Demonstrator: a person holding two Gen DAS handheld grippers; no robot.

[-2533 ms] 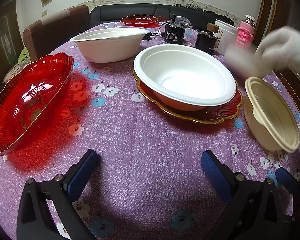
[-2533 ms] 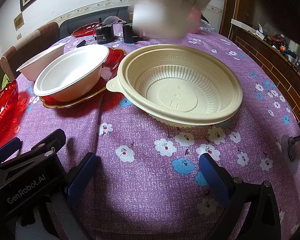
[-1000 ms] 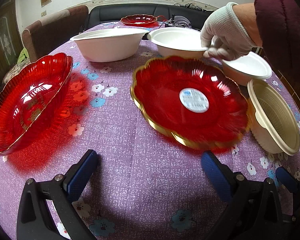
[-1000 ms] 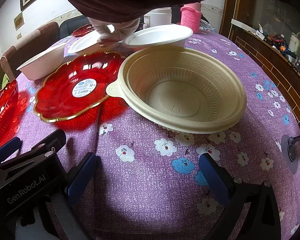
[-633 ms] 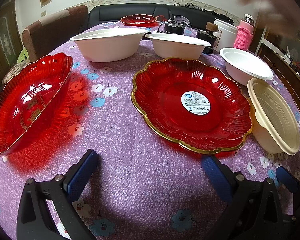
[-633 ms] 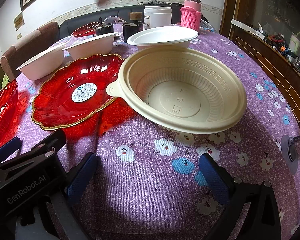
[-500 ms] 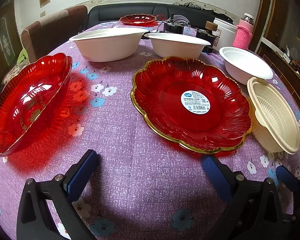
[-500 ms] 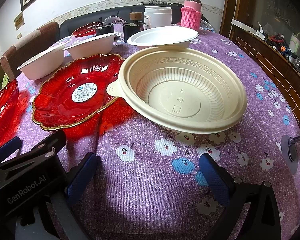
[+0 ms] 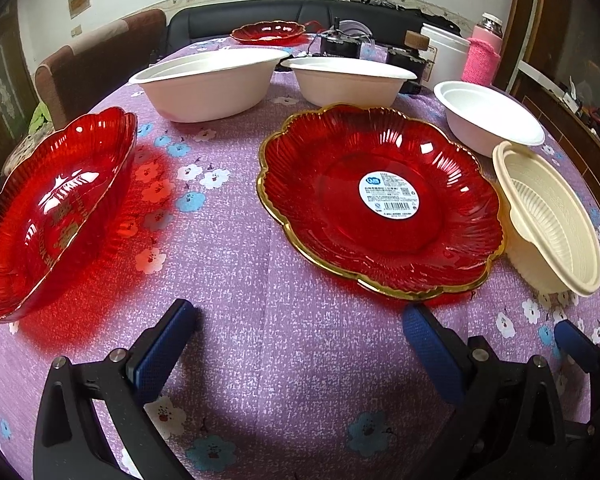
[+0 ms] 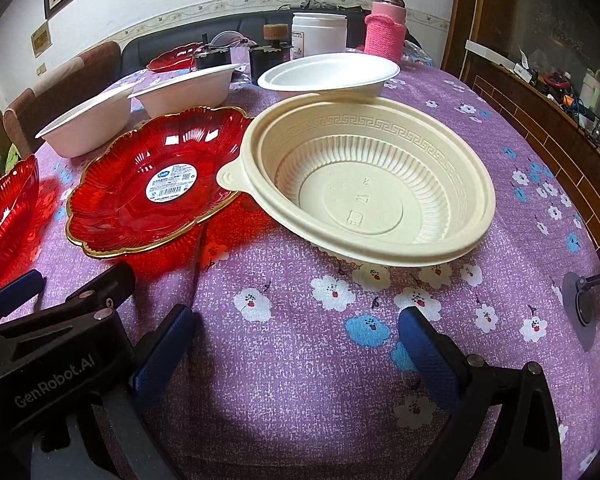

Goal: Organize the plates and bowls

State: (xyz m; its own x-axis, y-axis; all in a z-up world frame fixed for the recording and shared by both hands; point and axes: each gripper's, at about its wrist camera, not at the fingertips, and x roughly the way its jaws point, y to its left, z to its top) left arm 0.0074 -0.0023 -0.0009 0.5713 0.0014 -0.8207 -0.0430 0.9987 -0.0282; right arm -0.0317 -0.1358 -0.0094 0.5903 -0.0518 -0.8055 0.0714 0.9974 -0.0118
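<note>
Now uncovered: red plate [image 9: 380, 200], white bowl [image 9: 350, 80] moved behind. Sorting barely begun. Both tongs, left [image 9: 296, 344] and right [image 10: 296, 340], released, empty.

Both wrist cameras sit low over the table [image 9: 260, 272], looking forward across it toward the far wall — the left view centres on the red plate [image 9: 380, 204], the right on the cream bowl [image 10: 364, 184]; both things appear in each view.
</note>
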